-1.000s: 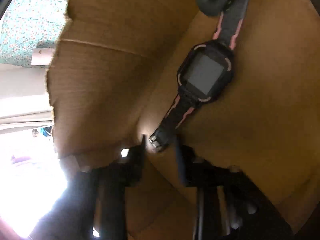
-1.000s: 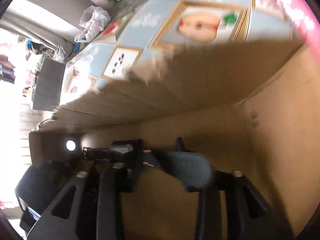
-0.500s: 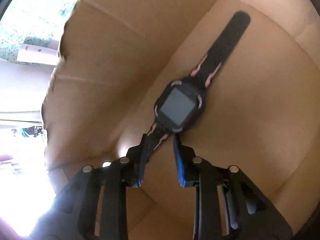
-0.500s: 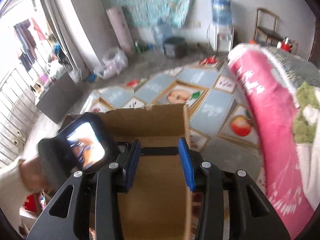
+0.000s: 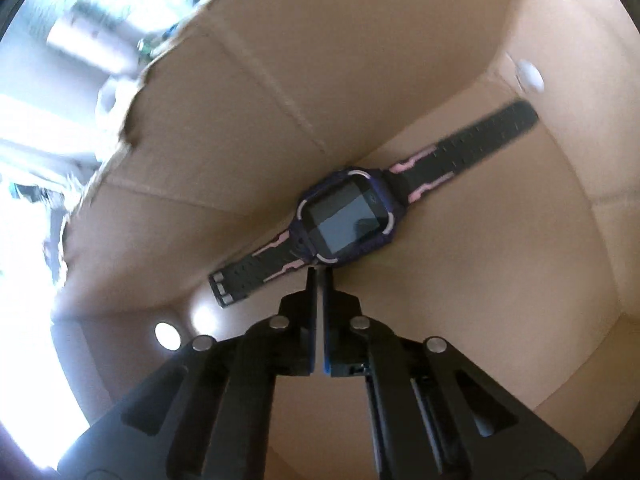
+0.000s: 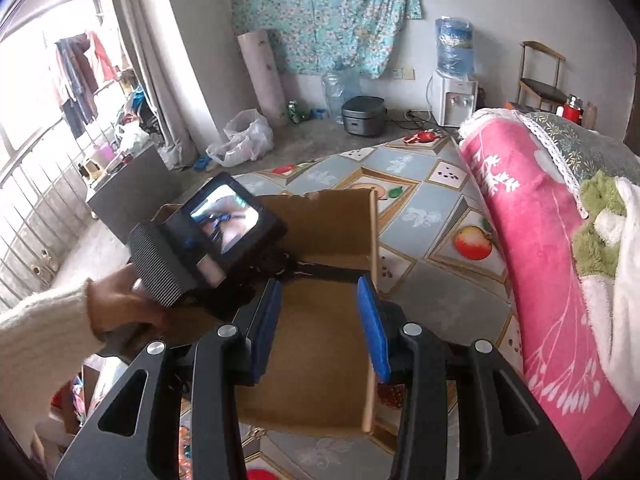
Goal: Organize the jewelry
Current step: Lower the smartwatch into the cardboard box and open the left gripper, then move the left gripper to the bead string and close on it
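A dark smartwatch (image 5: pixel 348 220) with pink trim lies face up on the floor of a cardboard box (image 5: pixel 480 288). Its strap is stretched out along the box wall. My left gripper (image 5: pixel 319 276) points down into the box and is shut with nothing between its fingers. Its tips sit just at the near edge of the watch casing. In the right wrist view my right gripper (image 6: pixel 320 292) hovers open over the box (image 6: pixel 332 224), holding nothing. A hand (image 6: pixel 120 304) in a white sleeve holds the left gripper's body (image 6: pixel 208 236) at the box's left side.
The box stands on a floor mat printed with fruit (image 6: pixel 452 216). A pink blanket (image 6: pixel 532 264) lies along the right. Farther back are a plastic bag (image 6: pixel 244 138), a rice cooker (image 6: pixel 363 115), a water dispenser (image 6: pixel 454 92) and a chair (image 6: pixel 540 76).
The left jaws have gone from open around the strap's buckle end to shut, with the watch left lying free. The right gripper has risen out of the box and now faces the room.
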